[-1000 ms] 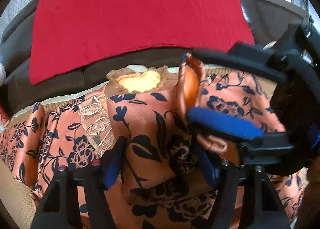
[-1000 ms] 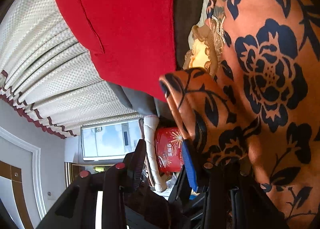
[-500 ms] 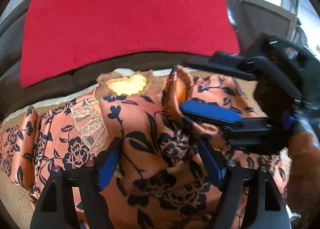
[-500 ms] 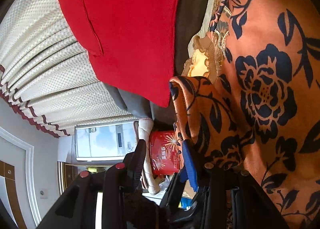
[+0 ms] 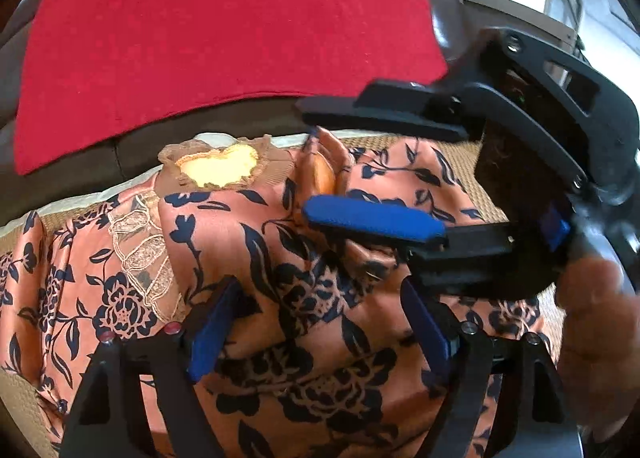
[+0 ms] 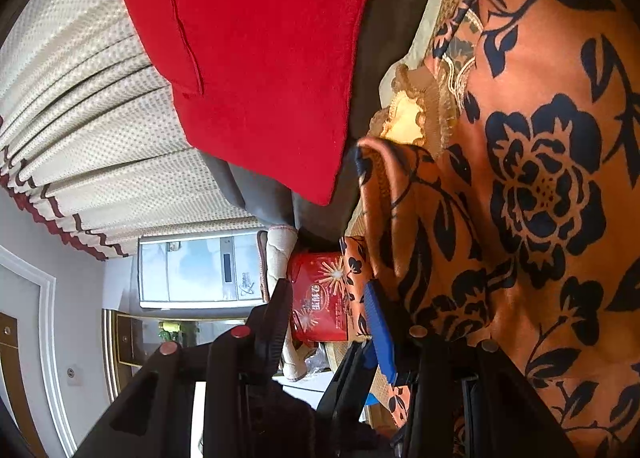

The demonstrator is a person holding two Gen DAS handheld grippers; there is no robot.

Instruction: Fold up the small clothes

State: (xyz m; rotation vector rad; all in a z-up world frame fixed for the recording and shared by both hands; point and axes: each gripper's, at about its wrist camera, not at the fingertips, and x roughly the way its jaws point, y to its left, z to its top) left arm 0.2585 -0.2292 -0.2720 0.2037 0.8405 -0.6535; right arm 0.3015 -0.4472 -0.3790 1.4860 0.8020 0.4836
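An orange top with dark blue flowers lies spread out on a woven tan mat, and it fills most of both views. Near its neck there is a brown lace patch with a yellow heart shape. A strip of pale lace runs down the front of the top. Behind the top a big red cloth hangs over the back of a dark sofa. The left gripper sits low over the top, and its two blue padded fingers are spread wide apart with the cloth lying between them. They are not pinching anything. The right gripper comes in from the right side, turned on its side. One black finger is up and one blue finger is down, with a clear gap between them. A raised fold of the orange cloth stands up in that gap. I cannot tell if the fold still touches the fingers. In the right wrist view the same fold curls up just beside the blue finger. Past it there is a red box with gold sparks, a cream dotted curtain and a white appliance.
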